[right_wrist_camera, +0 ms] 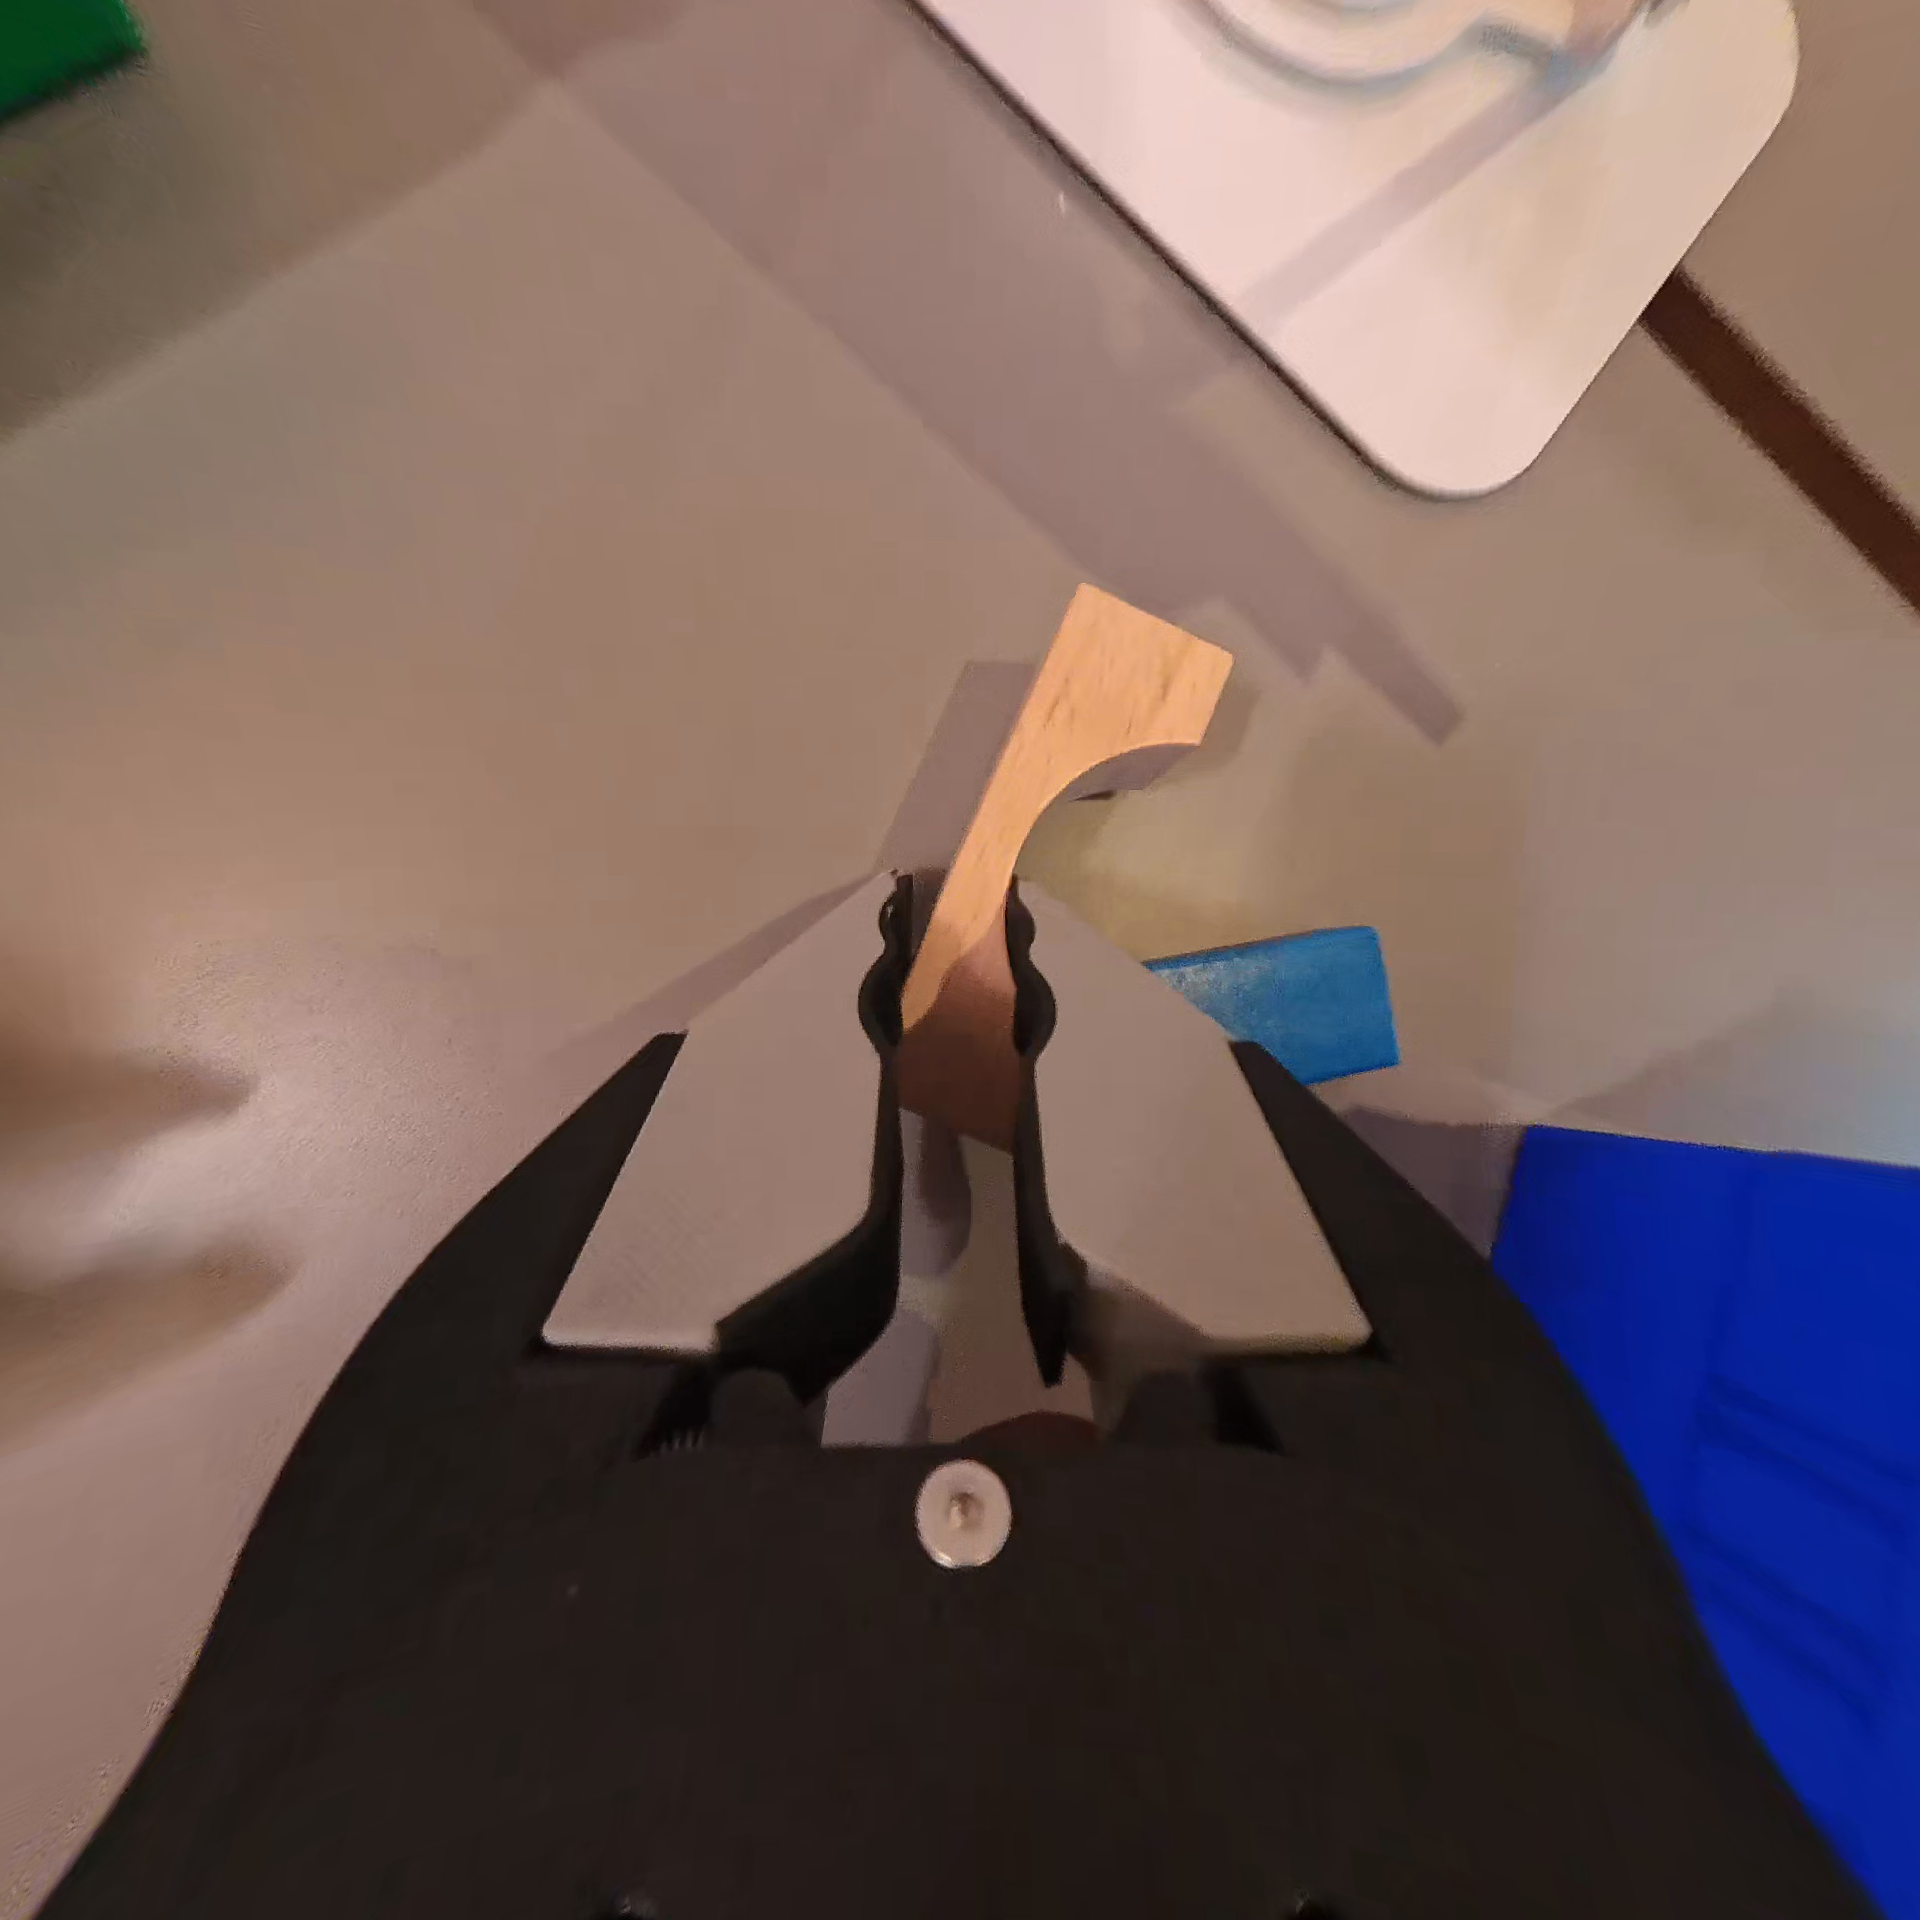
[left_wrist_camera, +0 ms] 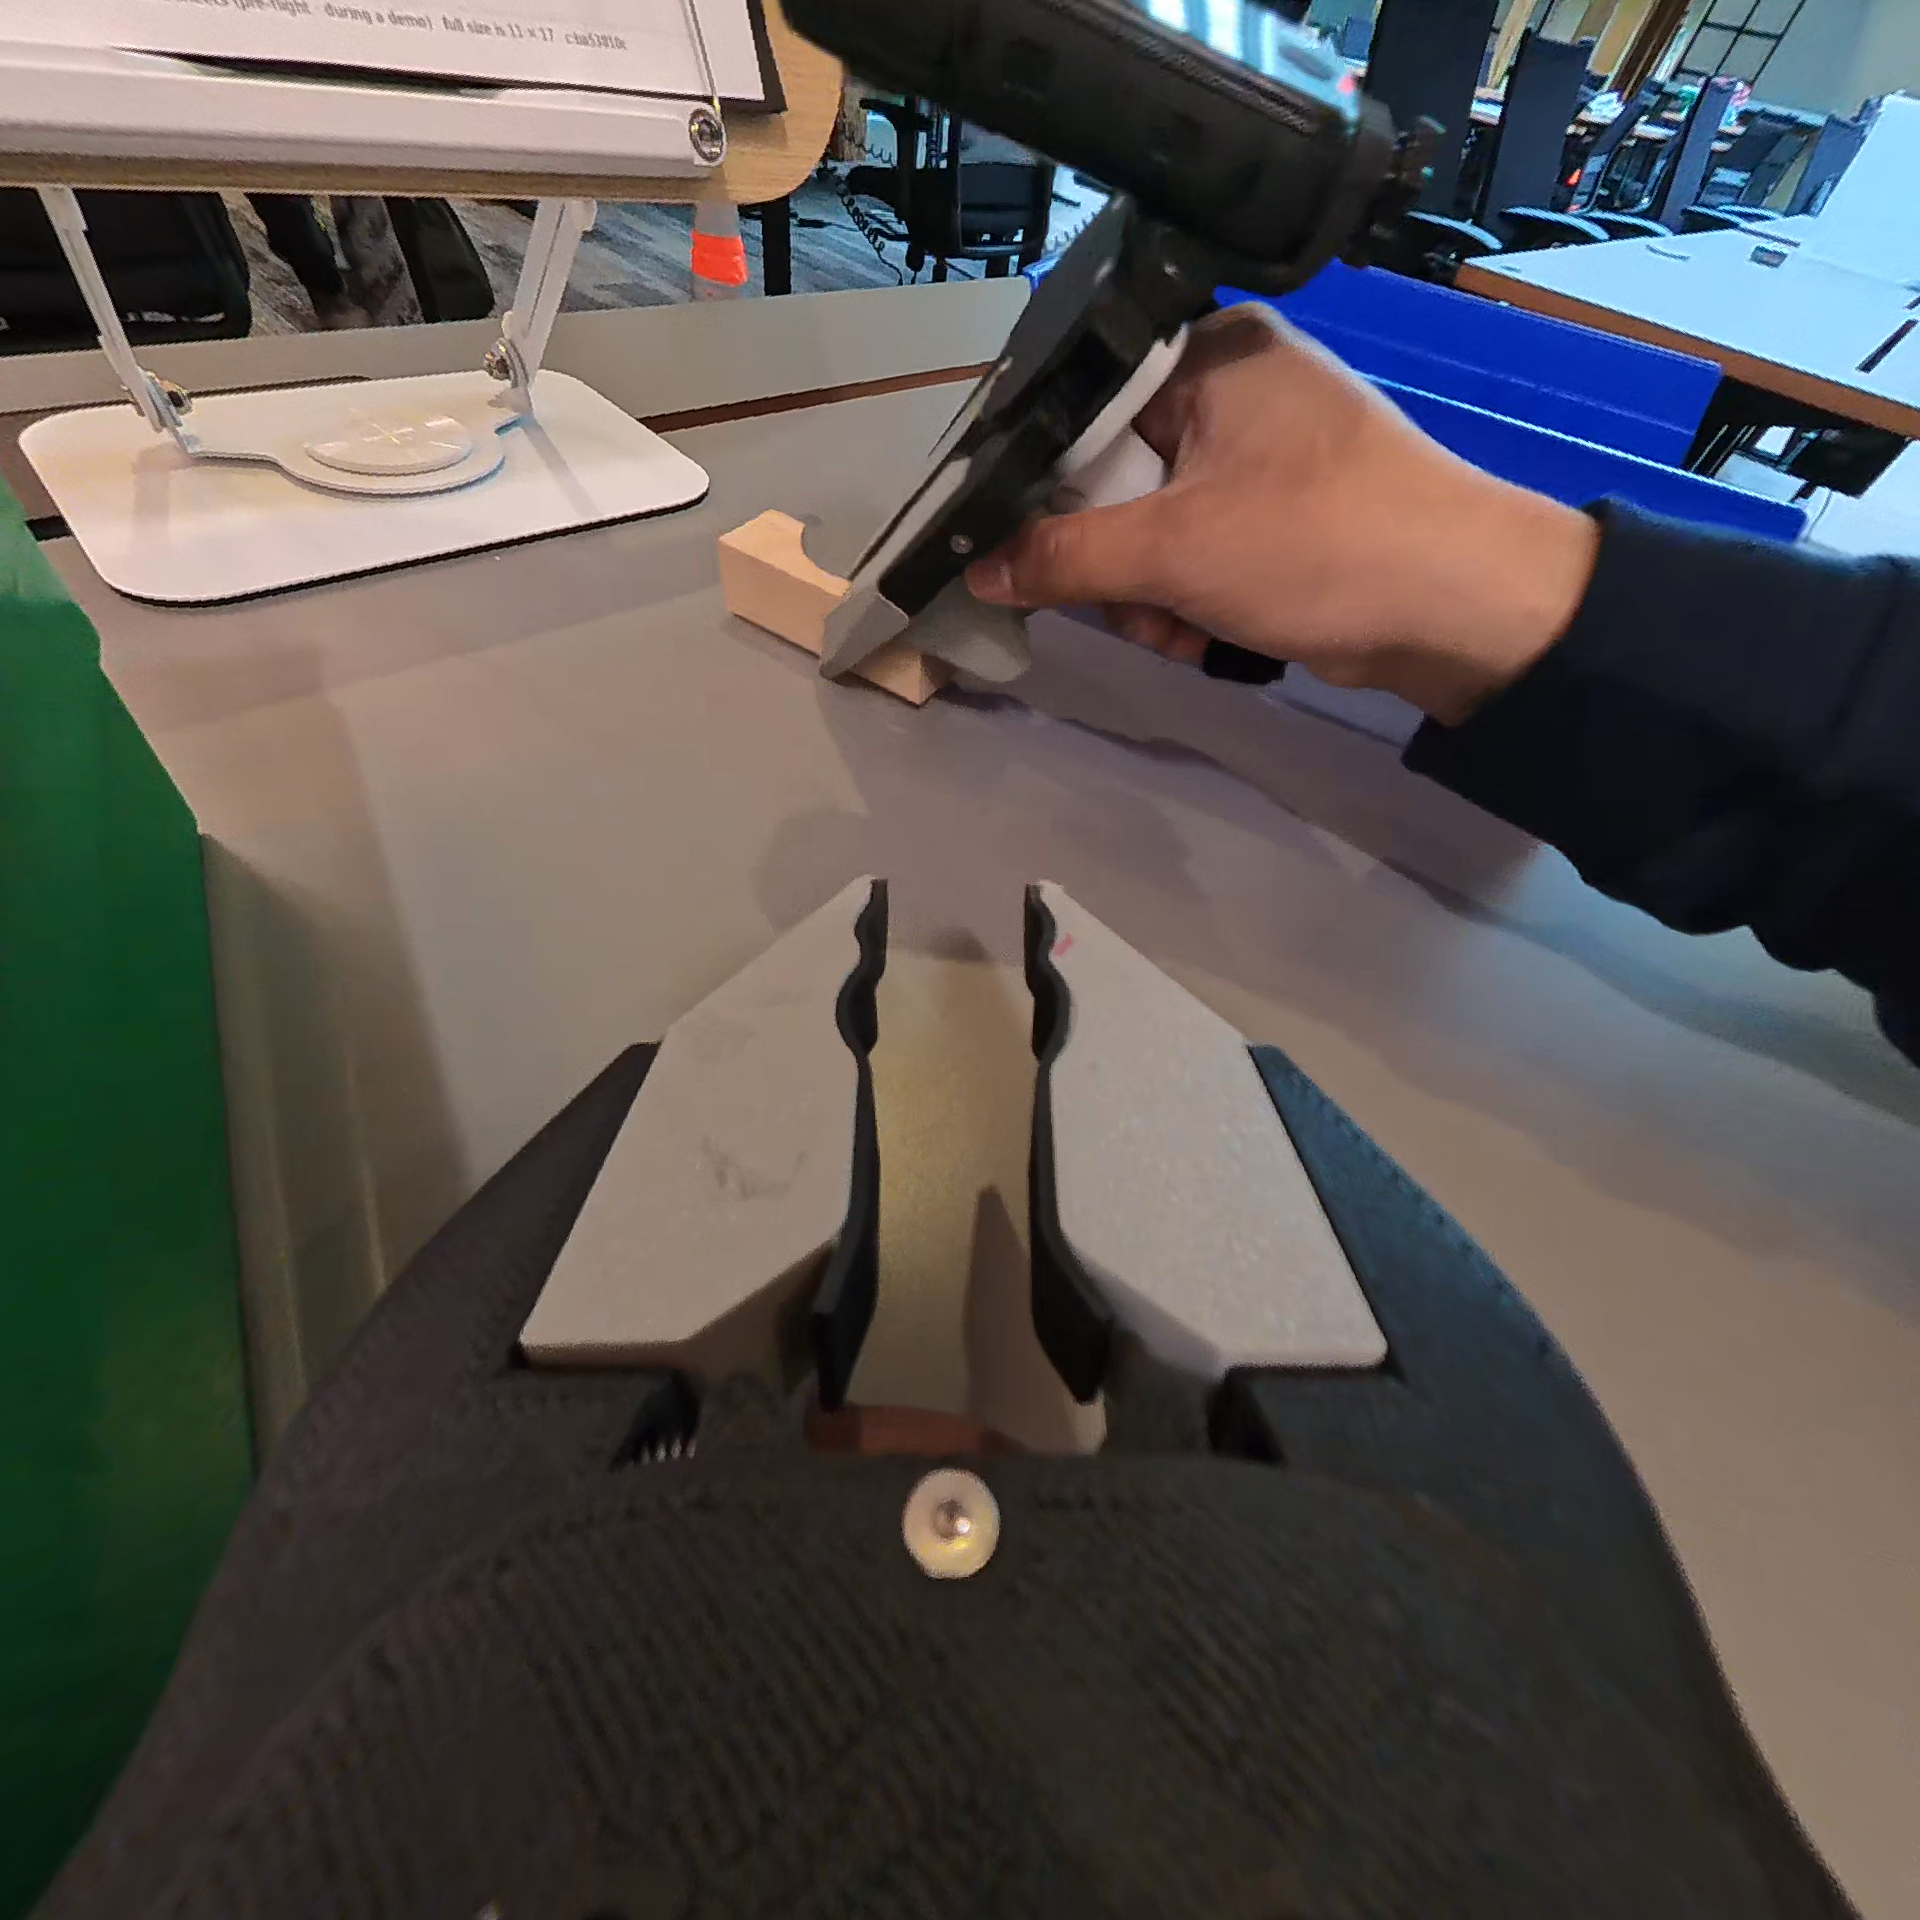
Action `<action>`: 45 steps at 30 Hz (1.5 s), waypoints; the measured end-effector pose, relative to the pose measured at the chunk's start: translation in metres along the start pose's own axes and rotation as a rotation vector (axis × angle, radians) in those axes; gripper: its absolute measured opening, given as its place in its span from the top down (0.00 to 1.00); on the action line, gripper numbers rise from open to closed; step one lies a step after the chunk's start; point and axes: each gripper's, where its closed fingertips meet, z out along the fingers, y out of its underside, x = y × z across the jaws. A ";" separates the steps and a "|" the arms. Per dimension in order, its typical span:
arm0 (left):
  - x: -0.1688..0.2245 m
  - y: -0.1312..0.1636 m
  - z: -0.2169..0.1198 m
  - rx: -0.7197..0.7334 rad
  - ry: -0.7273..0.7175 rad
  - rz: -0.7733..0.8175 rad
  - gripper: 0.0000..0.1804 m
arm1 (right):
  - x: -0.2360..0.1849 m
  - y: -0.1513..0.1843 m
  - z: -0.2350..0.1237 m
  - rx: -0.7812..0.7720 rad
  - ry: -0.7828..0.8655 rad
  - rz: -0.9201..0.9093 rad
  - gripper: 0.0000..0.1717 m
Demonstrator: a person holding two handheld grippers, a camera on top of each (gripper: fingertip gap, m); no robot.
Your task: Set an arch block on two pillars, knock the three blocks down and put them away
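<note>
One wooden arch block [right_wrist_camera: 1091, 769] is lying on the grey table [left_wrist_camera: 520, 790] with the right gripper [right_wrist_camera: 956, 914] clenched on its thin middle, both black pads pressing the wood, the curved cut-out facing three o'clock in the right wrist view. In the left wrist view, the same arch [left_wrist_camera: 774, 582] is sitting at about twelve o'clock from the left gripper [left_wrist_camera: 956, 904], whose two grey fingers [left_wrist_camera: 769, 1049] are standing a little apart over bare table, grasping nothing. One hand [left_wrist_camera: 1278, 520] in a dark sleeve is reaching in from three o'clock, working the right gripper's handle. One blue block [right_wrist_camera: 1299, 997] is lying just beside the right gripper's right finger, at about three o'clock of the arch and apart from it; a second pillar is not showing in either view. One blue bin [right_wrist_camera: 1714, 1455] is filling the four o'clock corner of the right wrist view, and one green bin [left_wrist_camera: 94, 1039] is lining the nine o'clock edge of the left wrist view. One white stand [left_wrist_camera: 353, 488] is resting on the table at ten o'clock of the arch, holding one board with a printed sheet [left_wrist_camera: 416, 62] above it.
</note>
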 end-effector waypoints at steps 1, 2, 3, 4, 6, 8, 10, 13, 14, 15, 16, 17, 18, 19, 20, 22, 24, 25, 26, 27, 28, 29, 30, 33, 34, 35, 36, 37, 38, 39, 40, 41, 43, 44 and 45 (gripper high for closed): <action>0.000 0.000 0.000 0.000 0.000 0.002 0.87 | -0.004 -0.006 -0.009 0.064 -0.001 -0.025 0.92; 0.000 0.000 0.000 -0.002 -0.001 0.004 0.87 | -0.009 -0.012 -0.022 0.141 -0.010 -0.042 0.92; 0.000 0.000 0.000 -0.004 -0.002 0.005 0.87 | -0.016 -0.015 -0.035 0.212 -0.026 -0.061 0.92; 0.000 0.001 0.000 -0.005 -0.003 0.006 0.87 | -0.027 -0.015 -0.048 0.269 -0.059 -0.094 0.92; 0.000 0.001 0.001 -0.007 -0.005 0.006 0.87 | -0.047 0.007 -0.060 0.253 -0.103 -0.180 0.92; -0.001 0.001 0.001 -0.008 -0.007 0.003 0.87 | -0.058 0.032 -0.065 0.197 -0.120 -0.251 0.92; -0.001 0.001 0.001 -0.007 -0.009 -0.001 0.87 | -0.066 0.045 -0.081 0.196 -0.155 -0.289 0.92; -0.002 0.001 0.000 -0.003 -0.011 -0.011 0.87 | -0.035 0.022 -0.148 0.428 0.026 -0.285 0.92; -0.003 0.000 0.000 -0.003 -0.011 -0.016 0.87 | -0.015 0.010 -0.182 0.543 0.128 -0.264 0.92; -0.003 0.000 0.000 -0.001 -0.011 -0.020 0.87 | 0.007 0.003 -0.220 0.664 0.238 -0.241 0.92; -0.004 0.000 0.000 0.001 -0.011 -0.024 0.87 | 0.029 0.001 -0.256 0.763 0.334 -0.220 0.92; -0.004 0.000 0.000 0.003 -0.011 -0.027 0.87 | 0.050 0.004 -0.286 0.836 0.409 -0.184 0.92; -0.005 0.000 -0.001 0.005 -0.012 -0.030 0.87 | 0.069 0.010 -0.310 0.891 0.458 -0.147 0.91; -0.005 -0.001 -0.001 0.006 -0.012 -0.033 0.87 | 0.087 0.019 -0.327 0.921 0.491 -0.106 0.92; -0.005 0.000 -0.001 0.005 -0.012 -0.034 0.87 | 0.104 0.030 -0.335 0.925 0.506 -0.060 0.92; -0.005 0.000 0.000 0.002 -0.012 -0.033 0.87 | 0.130 0.052 -0.330 0.877 0.476 0.019 0.92; -0.005 0.000 0.000 0.001 -0.014 -0.032 0.87 | 0.147 0.076 -0.302 0.758 0.417 0.085 0.92; -0.005 0.000 0.000 0.001 -0.016 -0.032 0.87 | 0.155 0.089 -0.283 0.672 0.389 0.119 0.92; -0.005 0.000 -0.001 0.002 -0.016 -0.032 0.87 | 0.162 0.100 -0.270 0.610 0.389 0.142 0.92; -0.005 0.000 -0.001 0.003 -0.016 -0.033 0.87 | 0.168 0.104 -0.267 0.604 0.414 0.142 0.92; -0.005 0.000 -0.001 0.003 -0.015 -0.033 0.87 | 0.168 0.103 -0.270 0.620 0.428 0.130 0.94; -0.005 0.000 0.000 0.001 -0.014 -0.033 0.87 | 0.164 0.099 -0.272 0.637 0.408 0.111 0.95; -0.005 0.001 0.000 -0.003 -0.013 -0.032 0.87 | 0.162 0.096 -0.273 0.646 0.389 0.111 0.96; -0.004 0.001 0.000 -0.007 -0.012 -0.027 0.87 | 0.173 0.099 -0.251 0.548 0.413 0.115 0.96; -0.004 0.001 0.000 -0.005 -0.013 -0.026 0.87 | 0.179 0.106 -0.232 0.477 0.396 0.128 0.96; -0.004 0.001 0.000 -0.004 -0.012 -0.027 0.87 | 0.179 0.114 -0.208 0.391 0.335 0.153 0.96; -0.004 0.001 0.000 -0.003 -0.012 -0.027 0.87 | 0.175 0.123 -0.185 0.318 0.260 0.178 0.95; -0.004 0.000 0.000 -0.002 -0.012 -0.028 0.87 | 0.171 0.131 -0.167 0.250 0.212 0.192 0.92; -0.004 0.000 0.000 -0.002 -0.011 -0.027 0.87 | 0.175 0.136 -0.160 0.197 0.231 0.191 0.81; -0.004 0.001 0.000 -0.004 -0.010 -0.026 0.87 | 0.183 0.132 -0.166 0.198 0.300 0.174 0.72; -0.004 0.001 0.000 -0.007 -0.009 -0.024 0.87 | 0.187 0.119 -0.182 0.251 0.358 0.146 0.73; -0.003 0.002 0.001 -0.011 -0.007 -0.022 0.87 | 0.186 0.101 -0.203 0.331 0.391 0.123 0.75; -0.003 0.002 0.002 -0.018 -0.007 -0.015 0.87 | 0.173 0.068 -0.244 0.487 0.392 0.088 0.76; -0.002 0.002 0.002 -0.018 -0.008 -0.013 0.87 | 0.161 0.054 -0.259 0.545 0.365 0.070 0.76; -0.002 0.002 0.001 -0.017 -0.008 -0.012 0.87 | 0.147 0.043 -0.268 0.583 0.327 0.053 0.76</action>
